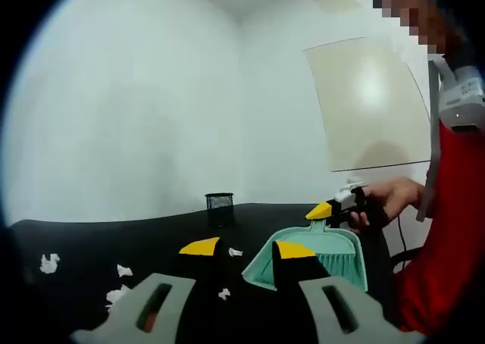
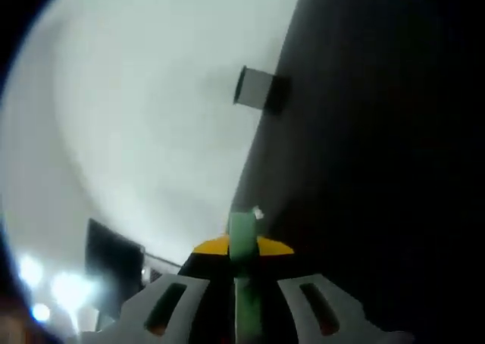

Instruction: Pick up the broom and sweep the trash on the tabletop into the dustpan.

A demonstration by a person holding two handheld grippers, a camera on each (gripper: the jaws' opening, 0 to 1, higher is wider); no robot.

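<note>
The left gripper (image 1: 246, 247) hangs above the black tabletop (image 1: 91, 242) with its two yellow-tipped jaws apart and nothing between them. Just ahead of it and slightly to its right lies the teal dustpan (image 1: 303, 257), its mouth turned toward the gripper, and the brush-like bristles of what looks like the broom head (image 1: 337, 262) rest in or against the pan. At the far end of the pan's handle, the right gripper (image 1: 326, 210) shows, held in the person's hand (image 1: 390, 200). In the right gripper view, the right gripper (image 2: 242, 245) is clamped on a green handle (image 2: 242, 242) that runs straight up between its jaws; I take this to be the broom's, though the blur and the steep roll of that view leave it open whether it is the broom's or the pan's. The trash is untouched as far as one can see: white paper scraps (image 1: 121, 272) lie scattered to the left of the left gripper, with one more (image 1: 236, 251) just ahead of its jaws and another (image 1: 224, 292) close below them, none inside the pan. A dark mesh cup (image 1: 219, 207) stands farther ahead near the table's back edge. My reading is that the task is at its start: a handle is gripped, no sweeping has gathered anything, and all the scraps are left to be brushed across to the dustpan.
</note>
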